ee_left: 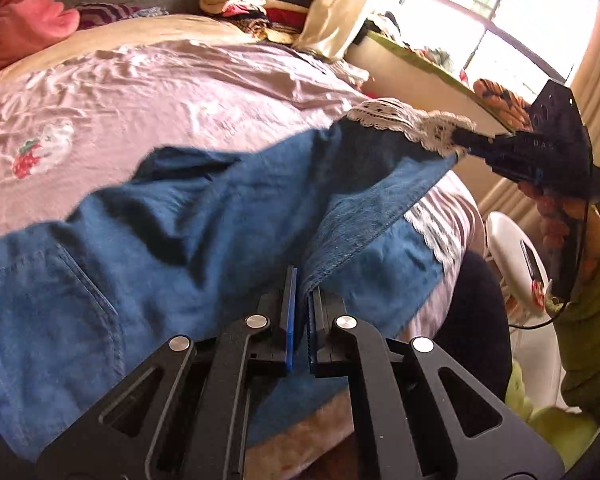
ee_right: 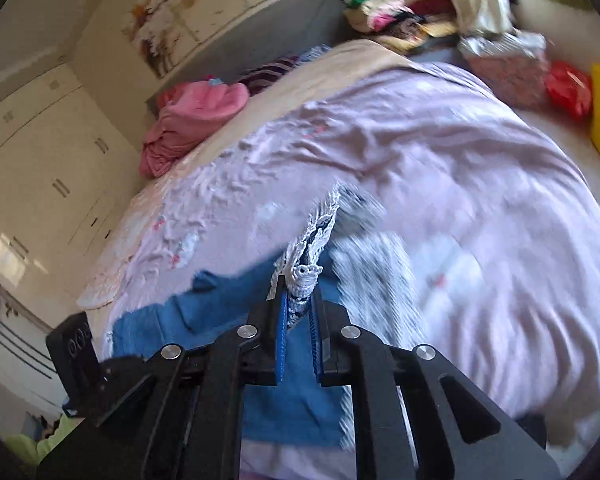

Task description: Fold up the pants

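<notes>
both claws (ee_left: 303,294) (ee_right: 299,300) pinching pants (ee_left: 180,232) hem edges.

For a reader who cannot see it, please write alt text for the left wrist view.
The left tongs are shut on a seamed edge of the blue denim pants spread on a pink bedsheet. At right, the right tongs pinch the white lace hem of one leg and hold it raised above the bed.
</notes>
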Demonstrator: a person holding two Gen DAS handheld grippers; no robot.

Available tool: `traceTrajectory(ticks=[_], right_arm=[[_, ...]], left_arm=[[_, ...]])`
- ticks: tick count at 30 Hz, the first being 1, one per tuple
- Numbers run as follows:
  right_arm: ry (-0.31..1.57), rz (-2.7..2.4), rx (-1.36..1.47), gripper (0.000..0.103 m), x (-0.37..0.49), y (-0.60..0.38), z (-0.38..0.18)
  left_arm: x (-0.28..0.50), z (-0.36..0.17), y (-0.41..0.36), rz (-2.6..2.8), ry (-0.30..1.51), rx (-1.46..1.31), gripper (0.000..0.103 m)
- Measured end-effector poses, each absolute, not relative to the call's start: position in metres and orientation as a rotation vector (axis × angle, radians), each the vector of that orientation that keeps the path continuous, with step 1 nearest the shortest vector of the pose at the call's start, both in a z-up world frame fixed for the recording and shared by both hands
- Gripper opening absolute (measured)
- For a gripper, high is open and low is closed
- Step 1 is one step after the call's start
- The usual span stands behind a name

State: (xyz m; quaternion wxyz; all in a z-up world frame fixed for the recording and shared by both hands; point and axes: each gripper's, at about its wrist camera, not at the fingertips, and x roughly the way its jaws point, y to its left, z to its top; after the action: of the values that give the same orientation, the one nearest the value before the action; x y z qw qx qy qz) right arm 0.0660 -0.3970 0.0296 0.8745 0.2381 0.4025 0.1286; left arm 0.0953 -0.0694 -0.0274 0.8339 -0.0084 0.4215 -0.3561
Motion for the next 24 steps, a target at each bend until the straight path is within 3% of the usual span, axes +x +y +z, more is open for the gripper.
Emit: traceTrajectory(ticks=[12,24], right_arm=[[0.97,0.234,0.575,0.009,0.018,-0.409,-0.036],[1.017,0.222,0.581,0.009,0.011,-0.416,-0.054]], left_arm=[[0.067,-0.047,-0.085,-0.712,0.893,0.16,0.0],[0.056,-0.064,-0.093,-0.7,0.933,0.239,0.0]])
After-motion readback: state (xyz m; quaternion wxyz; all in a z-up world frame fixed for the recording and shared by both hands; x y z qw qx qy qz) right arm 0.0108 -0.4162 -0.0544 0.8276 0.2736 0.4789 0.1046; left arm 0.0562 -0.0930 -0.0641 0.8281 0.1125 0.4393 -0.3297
